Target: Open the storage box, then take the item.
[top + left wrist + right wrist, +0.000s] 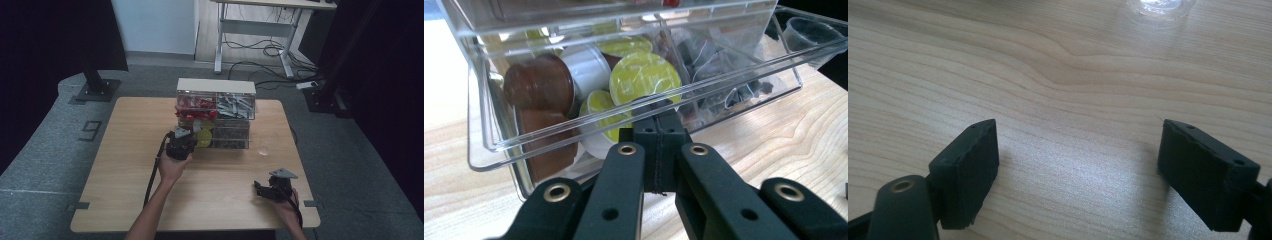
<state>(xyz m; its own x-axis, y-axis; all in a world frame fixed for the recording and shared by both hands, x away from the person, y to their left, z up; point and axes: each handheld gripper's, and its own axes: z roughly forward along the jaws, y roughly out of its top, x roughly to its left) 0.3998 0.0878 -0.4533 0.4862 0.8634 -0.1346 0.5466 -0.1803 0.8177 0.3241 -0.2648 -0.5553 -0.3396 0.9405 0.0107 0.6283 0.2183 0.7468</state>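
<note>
A clear drawer organizer (215, 112) stands at the back middle of the wooden table (125, 175). Its lower left drawer (744, 67) is pulled out. It holds coffee capsules, some with green lids (645, 75) and some brown (541, 82), with dark packets (724, 55) in the compartment beside them. My left gripper (659, 117) is shut, its tips right at the drawer's front wall, just under the rim; I see nothing between the jaws. In the high view the left gripper (186, 142) is at the organizer's lower left corner. My right gripper (1075, 145) is open, low over bare wood at the front right (257, 189).
A small clear plastic cup (263, 148) stands on the table right of the organizer, ahead of the right gripper (1160, 6). The upper drawers hold red items (195, 107) and grey items (235, 105). A desk frame and cables stand on the floor behind the table.
</note>
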